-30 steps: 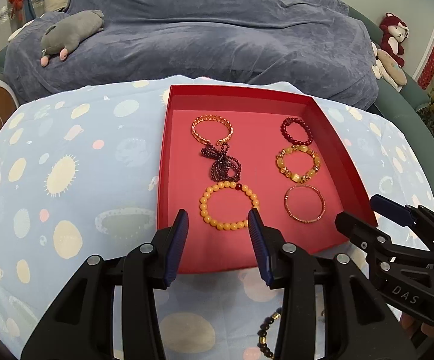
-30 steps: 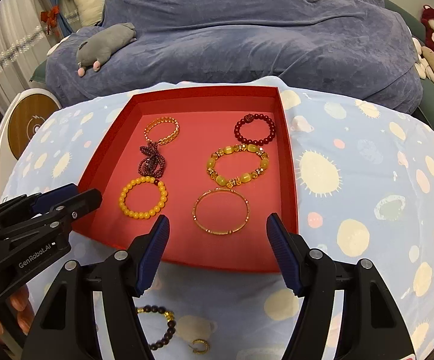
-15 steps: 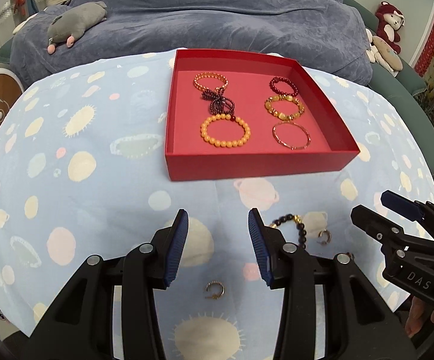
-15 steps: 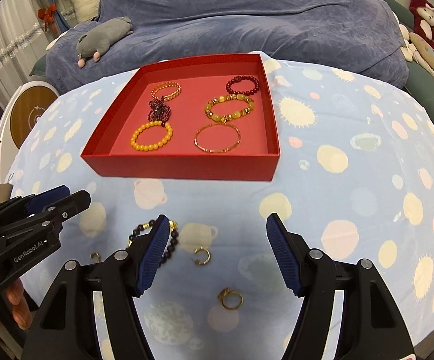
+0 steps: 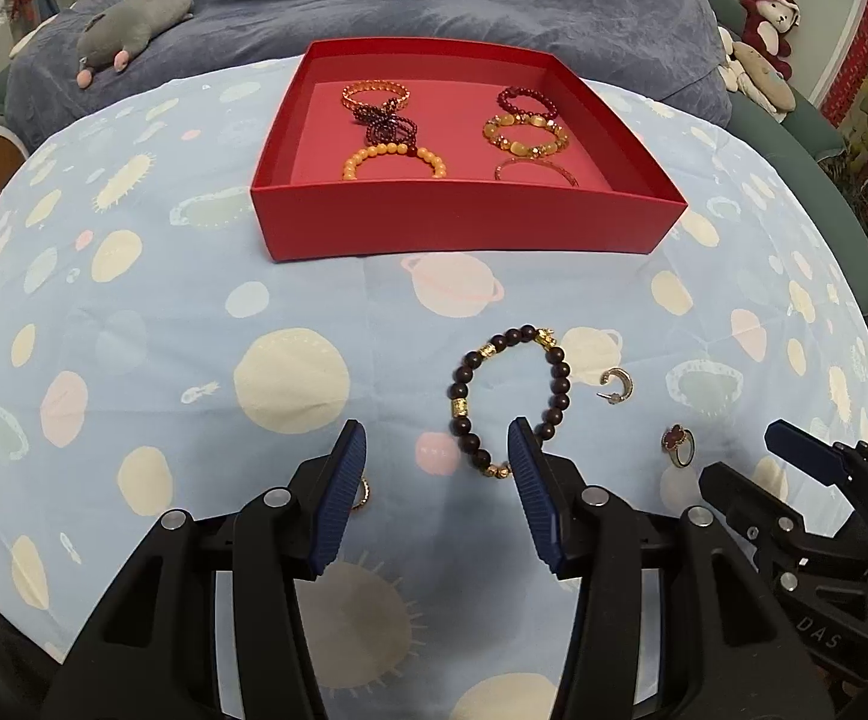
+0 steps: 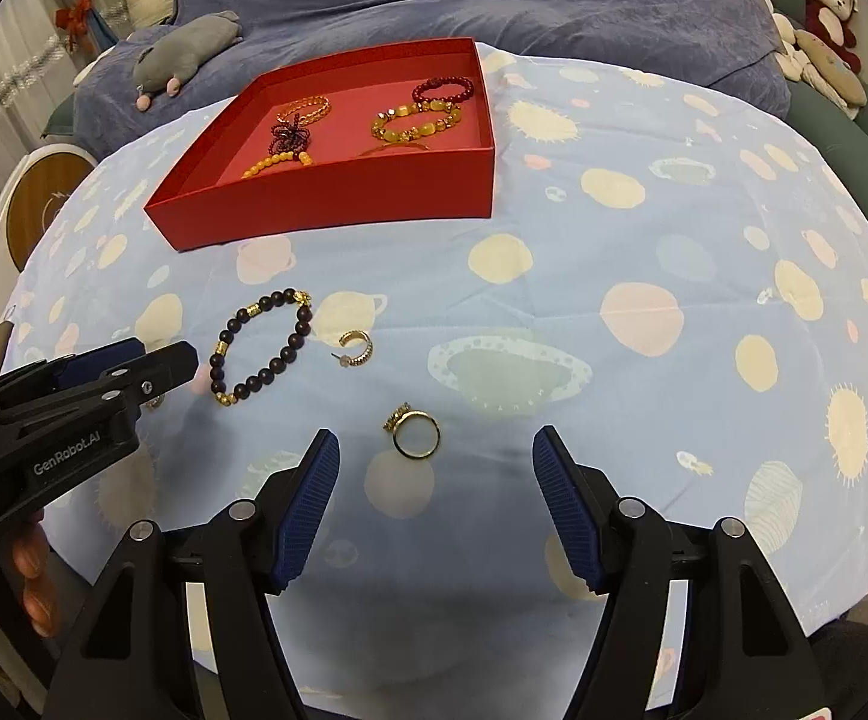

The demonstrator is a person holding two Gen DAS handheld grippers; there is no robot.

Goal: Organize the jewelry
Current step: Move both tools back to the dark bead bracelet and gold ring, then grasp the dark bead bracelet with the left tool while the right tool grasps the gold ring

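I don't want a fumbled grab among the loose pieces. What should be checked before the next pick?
1. Left gripper open, empty: ok.
2. Right gripper open, empty: ok.
3. Gold ring lies between the right gripper's fingers' line, nothing touching it: ok.
4. Dark bead bracelet flat on the cloth, clear of the hoop earring: ok.
5. Red box has free floor space: ok.
6. Piece behind left finger fully visible: not ok.

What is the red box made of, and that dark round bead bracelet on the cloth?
The red open-top box looks like matte cardboard: thin straight walls, no shine. The dark round-bead bracelet looks like polished wood or stone with shiny gold-coloured metal spacers; I can't tell which.
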